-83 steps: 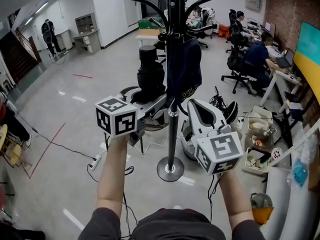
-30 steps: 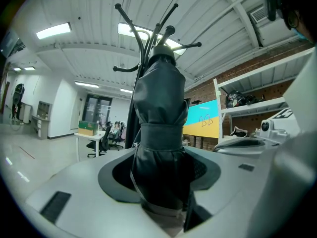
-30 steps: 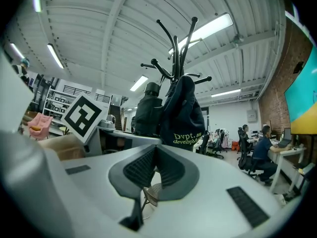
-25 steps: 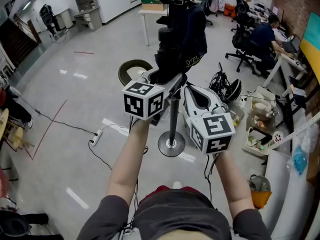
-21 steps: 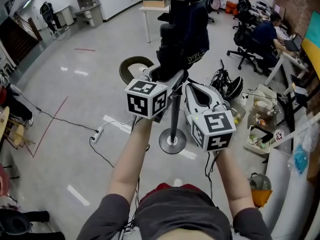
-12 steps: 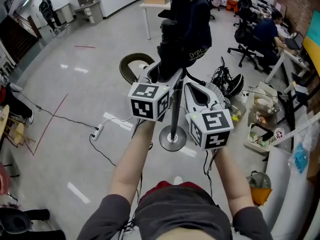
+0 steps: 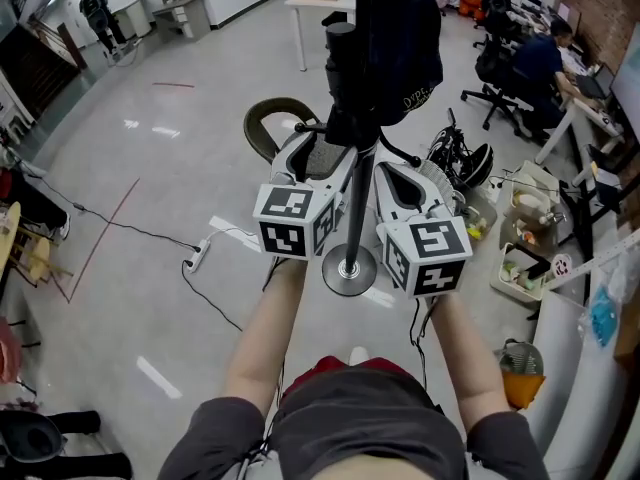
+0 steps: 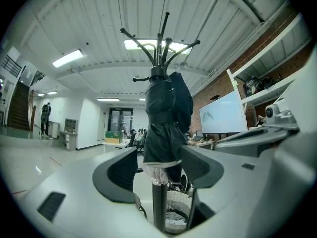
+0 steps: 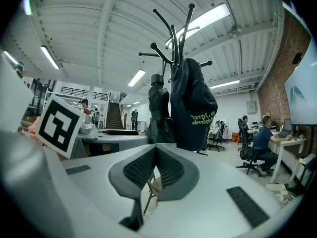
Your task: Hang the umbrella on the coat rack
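Release is under way: the left gripper (image 8: 161,168) jaws are opening, pads off the umbrella (image 7: 340,73), whose lower end shows between them. A second ago they sat closer around it. Now it hangs on the coat rack (image 7: 357,213) beside a dark bag (image 7: 405,43). The right gripper (image 9: 153,166) is closed and empty. Hanging looks done.

We show a black rack (image 7: 356,208), black umbrella (image 7: 340,68), navy bag (image 7: 405,38) lettered green, pale grey left gripper (image 7: 320,146) and right gripper (image 7: 402,171) whose cubes (image 7: 290,220) bear black-and-white squares, and a grey floor (image 7: 150,198) lined red.
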Action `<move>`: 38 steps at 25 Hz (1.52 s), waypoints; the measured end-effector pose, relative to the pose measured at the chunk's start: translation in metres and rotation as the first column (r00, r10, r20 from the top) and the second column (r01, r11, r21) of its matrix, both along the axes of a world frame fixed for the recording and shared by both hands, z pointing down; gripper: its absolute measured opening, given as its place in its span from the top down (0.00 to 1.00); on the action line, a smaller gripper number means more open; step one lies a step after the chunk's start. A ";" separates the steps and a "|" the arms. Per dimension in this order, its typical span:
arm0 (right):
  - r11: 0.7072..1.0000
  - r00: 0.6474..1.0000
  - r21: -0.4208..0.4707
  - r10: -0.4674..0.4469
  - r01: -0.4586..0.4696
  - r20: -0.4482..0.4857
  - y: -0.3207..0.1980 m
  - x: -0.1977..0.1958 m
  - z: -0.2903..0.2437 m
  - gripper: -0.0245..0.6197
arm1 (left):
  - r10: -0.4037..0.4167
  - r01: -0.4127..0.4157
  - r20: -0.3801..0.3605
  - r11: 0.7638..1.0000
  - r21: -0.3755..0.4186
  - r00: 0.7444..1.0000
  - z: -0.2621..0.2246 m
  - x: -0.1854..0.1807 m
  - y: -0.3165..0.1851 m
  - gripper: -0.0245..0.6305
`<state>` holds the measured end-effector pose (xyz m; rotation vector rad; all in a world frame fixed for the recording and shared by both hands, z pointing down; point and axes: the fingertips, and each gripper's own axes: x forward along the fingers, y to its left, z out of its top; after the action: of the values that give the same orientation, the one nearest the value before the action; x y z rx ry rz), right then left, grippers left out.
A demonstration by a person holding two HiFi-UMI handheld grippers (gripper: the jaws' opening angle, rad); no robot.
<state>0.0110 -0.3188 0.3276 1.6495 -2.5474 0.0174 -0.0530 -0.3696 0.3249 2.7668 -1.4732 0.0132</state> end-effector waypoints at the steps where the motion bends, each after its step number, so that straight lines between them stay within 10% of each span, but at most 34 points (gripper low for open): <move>1: 1.000 1.000 -0.003 -0.001 0.001 0.001 0.001 -0.002 0.001 0.94 | -0.005 0.005 -0.006 1.000 -0.006 1.000 0.003 -0.005 0.003 0.56; 12: 1.000 0.999 -0.022 0.002 -0.001 0.042 0.003 -0.011 0.008 0.94 | -0.025 0.024 -0.043 1.000 -0.021 0.999 0.011 -0.040 0.029 0.57; 25: 1.000 0.997 -0.027 0.005 -0.003 0.075 0.022 -0.008 0.013 0.94 | -0.023 0.024 -0.022 0.999 0.030 0.999 0.006 -0.046 0.073 0.92; 38: 1.000 0.997 -0.017 -0.018 0.020 0.075 0.047 -0.017 0.015 0.94 | 0.010 -0.010 -0.040 1.000 -0.002 0.999 0.016 -0.051 0.103 0.94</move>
<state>-0.0062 -0.2720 0.3430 1.6488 -2.6095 0.1021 -0.1039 -0.2664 0.3413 2.7561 -1.4499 -0.0400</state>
